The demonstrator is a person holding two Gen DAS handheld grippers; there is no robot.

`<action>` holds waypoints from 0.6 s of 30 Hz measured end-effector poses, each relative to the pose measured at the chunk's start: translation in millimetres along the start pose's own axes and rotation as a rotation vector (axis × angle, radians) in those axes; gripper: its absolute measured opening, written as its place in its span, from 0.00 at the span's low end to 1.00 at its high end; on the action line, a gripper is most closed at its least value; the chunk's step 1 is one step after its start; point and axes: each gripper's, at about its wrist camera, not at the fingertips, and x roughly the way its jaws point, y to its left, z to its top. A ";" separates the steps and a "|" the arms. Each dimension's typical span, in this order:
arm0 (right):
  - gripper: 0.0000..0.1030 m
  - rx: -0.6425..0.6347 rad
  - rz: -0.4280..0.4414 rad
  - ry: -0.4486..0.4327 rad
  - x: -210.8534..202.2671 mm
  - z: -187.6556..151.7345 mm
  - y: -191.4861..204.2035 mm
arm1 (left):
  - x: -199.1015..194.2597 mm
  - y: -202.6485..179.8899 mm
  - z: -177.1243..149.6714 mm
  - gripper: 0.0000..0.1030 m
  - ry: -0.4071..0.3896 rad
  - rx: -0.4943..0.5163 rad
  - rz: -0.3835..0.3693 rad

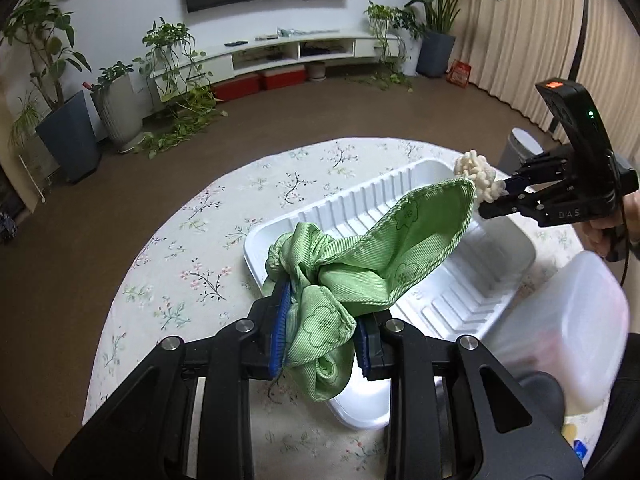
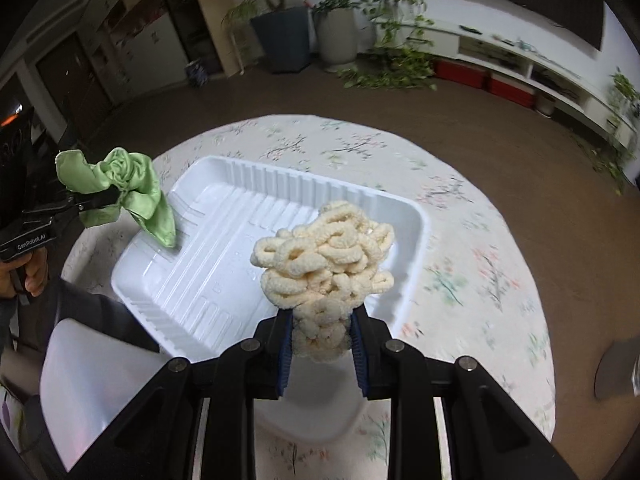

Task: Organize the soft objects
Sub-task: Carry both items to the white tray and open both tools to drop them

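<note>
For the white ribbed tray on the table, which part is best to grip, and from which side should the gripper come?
Grip the thin raised rim of the white tray, on a long edge, coming from outside the tray with one finger over the lip and one under. The ribbed floor is too flat and wide to pinch. Both grippers are busy now: left gripper holds the green cloth, right gripper the cream chenille bundle.
</note>
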 end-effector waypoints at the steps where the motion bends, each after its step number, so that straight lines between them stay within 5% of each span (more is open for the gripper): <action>1: 0.27 -0.013 -0.003 0.011 5.8 1.9 2.6 | 3.6 -0.6 -0.9 0.24 0.006 0.002 0.000; 11: 0.29 -0.072 -0.026 0.086 42.1 8.7 12.0 | 32.4 -7.6 1.8 0.30 0.068 0.050 0.002; 18: 0.39 -0.073 -0.037 0.084 43.4 6.3 8.6 | 38.1 -5.9 1.8 0.46 0.077 0.031 -0.003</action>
